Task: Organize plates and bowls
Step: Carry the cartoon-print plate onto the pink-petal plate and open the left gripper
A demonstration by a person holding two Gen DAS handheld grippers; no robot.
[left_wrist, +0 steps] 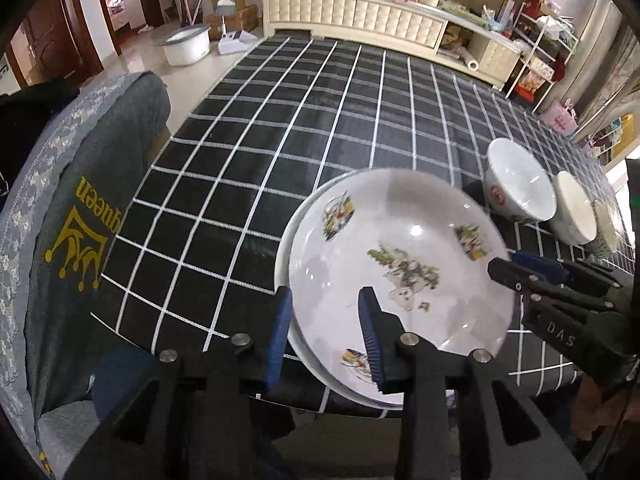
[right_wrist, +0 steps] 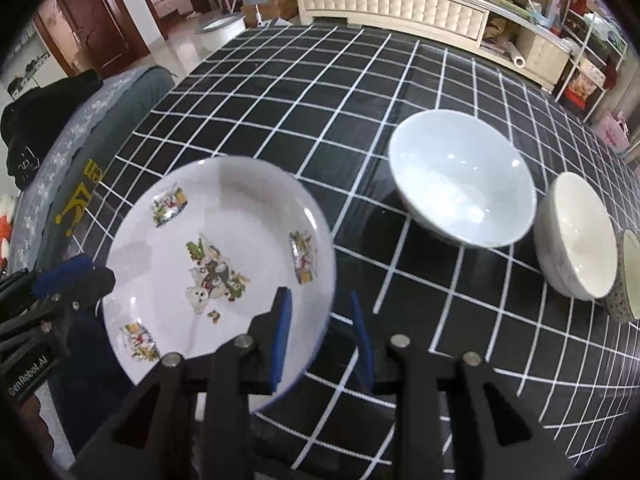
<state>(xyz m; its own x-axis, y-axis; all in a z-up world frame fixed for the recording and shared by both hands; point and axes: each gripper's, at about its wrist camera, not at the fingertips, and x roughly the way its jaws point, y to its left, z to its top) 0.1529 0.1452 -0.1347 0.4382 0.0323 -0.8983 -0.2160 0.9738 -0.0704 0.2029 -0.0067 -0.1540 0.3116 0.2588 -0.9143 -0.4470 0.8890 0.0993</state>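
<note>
The decorated plate [left_wrist: 400, 276] sits on top of a second plate [left_wrist: 286, 248], whose white rim shows under it at the left in the left wrist view. So I judge the plates are already in one pile, close to the near edge of the checked tablecloth [left_wrist: 280, 120].

The bowls are not yet stacked. To the right of the plate stand a large white bowl [right_wrist: 460, 184], then a cream bowl [right_wrist: 576, 236], then a patterned bowl [right_wrist: 630, 276] only partly in view — each just beside the next, all apart from the plate.

The left gripper [left_wrist: 326, 340] is spread open, its two blue pads on either side of the plate's near rim, not pressing it. The right gripper [right_wrist: 320, 336] is also open at the plate's right rim, one pad over the plate and one outside; whether it touches, I cannot tell.

Beyond the plate the cloth is bare and wide. Left of the plate a grey cushion [left_wrist: 80, 200] stands close to the table edge — less room there.
</note>
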